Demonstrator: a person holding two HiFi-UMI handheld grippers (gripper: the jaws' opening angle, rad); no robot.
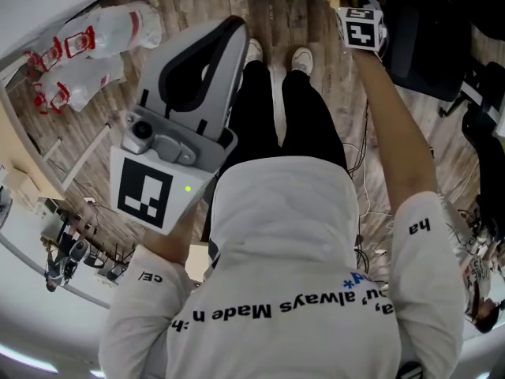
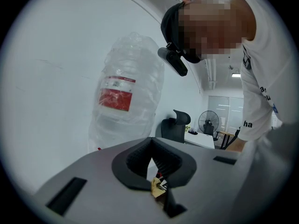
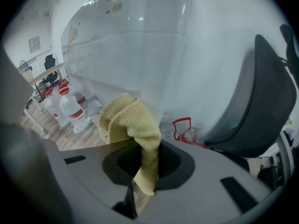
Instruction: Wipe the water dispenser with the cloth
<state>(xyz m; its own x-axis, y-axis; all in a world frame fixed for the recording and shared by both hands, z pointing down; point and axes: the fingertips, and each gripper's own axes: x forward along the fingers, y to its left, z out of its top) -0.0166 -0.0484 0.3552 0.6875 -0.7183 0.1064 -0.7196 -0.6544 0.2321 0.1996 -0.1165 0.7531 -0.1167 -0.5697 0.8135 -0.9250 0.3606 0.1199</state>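
"Where's the cloth (image 3: 133, 122)?"

"In the right gripper (image 3: 145, 169). Its jaws are clamped on the lower end, and the top flops over right up at the white dispenser (image 3: 140, 41). I can't tell if it touches."

"And the left gripper (image 2: 154, 162)?"

"Jaws together, nothing between them. It's off to the side, and a wrapped water bottle (image 2: 127, 97) shows beyond it."

The cloth (image 3: 135, 125) is nappy terry, the water dispenser (image 3: 140, 41) smooth glossy plastic, the floor (image 1: 189, 6) matt wood-grain.
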